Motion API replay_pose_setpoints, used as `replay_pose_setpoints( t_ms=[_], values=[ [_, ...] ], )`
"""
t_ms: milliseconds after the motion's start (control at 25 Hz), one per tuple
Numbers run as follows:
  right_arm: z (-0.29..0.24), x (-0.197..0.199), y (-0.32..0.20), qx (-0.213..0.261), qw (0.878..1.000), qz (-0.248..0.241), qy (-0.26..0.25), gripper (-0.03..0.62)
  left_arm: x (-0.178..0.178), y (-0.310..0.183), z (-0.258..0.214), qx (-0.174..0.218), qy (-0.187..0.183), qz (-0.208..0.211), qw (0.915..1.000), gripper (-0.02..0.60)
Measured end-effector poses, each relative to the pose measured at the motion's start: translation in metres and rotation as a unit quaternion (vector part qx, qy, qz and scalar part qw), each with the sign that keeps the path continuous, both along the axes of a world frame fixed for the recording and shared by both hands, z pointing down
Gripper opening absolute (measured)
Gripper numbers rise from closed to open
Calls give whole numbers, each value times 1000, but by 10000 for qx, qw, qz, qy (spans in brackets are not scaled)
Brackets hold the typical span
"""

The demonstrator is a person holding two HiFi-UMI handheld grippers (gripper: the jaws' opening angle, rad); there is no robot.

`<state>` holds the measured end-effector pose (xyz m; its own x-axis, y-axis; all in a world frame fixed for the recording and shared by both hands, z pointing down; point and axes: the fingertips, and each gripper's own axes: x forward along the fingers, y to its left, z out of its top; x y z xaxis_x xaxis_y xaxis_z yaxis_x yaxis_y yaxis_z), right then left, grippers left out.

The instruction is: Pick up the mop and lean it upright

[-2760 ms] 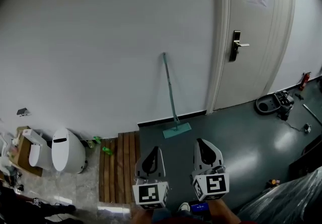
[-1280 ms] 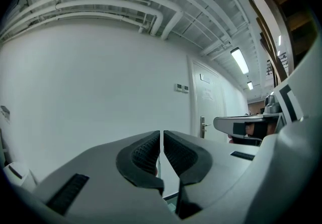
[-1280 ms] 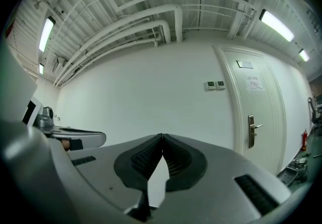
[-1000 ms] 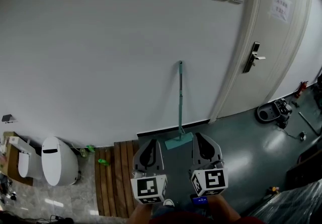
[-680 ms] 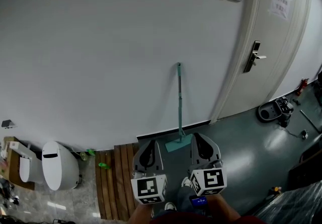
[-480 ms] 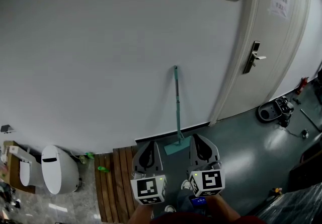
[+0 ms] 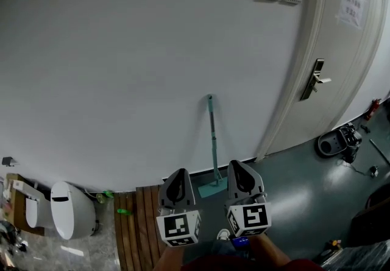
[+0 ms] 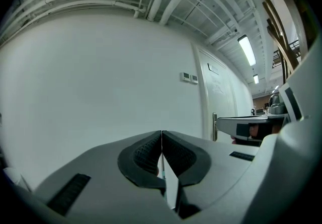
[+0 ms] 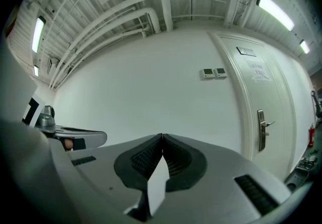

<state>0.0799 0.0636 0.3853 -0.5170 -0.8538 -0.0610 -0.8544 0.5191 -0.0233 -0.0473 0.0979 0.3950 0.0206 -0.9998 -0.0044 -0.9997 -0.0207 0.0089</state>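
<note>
Your L gripper [image 7: 178, 173] and R gripper [image 7: 236, 165] sit side by side at bottom centre of head view, both pointing level at the wall [image 7: 122, 69]. Both sets of jaws are pressed fully together, tips touching, nothing held (each gripper's own view shows only bare wall past the pads). The mop [image 7: 212, 142] is apart from both grippers, leaning on the wall left of the door [image 7: 341, 69]. Its long axis runs near vertical w/ a slight tilt: handle tip up against the wall, flat teal mop head [image 7: 210, 189] down on the floor [image 7: 292, 203], showing btwn your two grippers in head view. Toilet [image 7: 70, 209] at far left
</note>
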Motion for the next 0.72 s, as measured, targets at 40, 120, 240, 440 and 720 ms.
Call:
replay_pose_setpoints(
  t_ms=[40,120,240,440,720],
  values=[
    [1,2,-11,-5,10000,-35,-7,17,3,-10,-1,-4,8,-34,10000,17],
    [1,8,-31,-19,10000,-88,2,17,9,-30,-4,28,11,-72,10000,17],
    [0,17,-64,-59,9999,-117,-30,17,18,-60,-6,72,-26,-122,9999,17],
    [3,24,-106,-91,9996,-257,-60,17,25,-100,-7,21,-109,-246,9996,17],
    [14,27,-160,-260,9995,-171,-97,17,21,-148,-1,-53,-205,-203,9996,17]
  ],
)
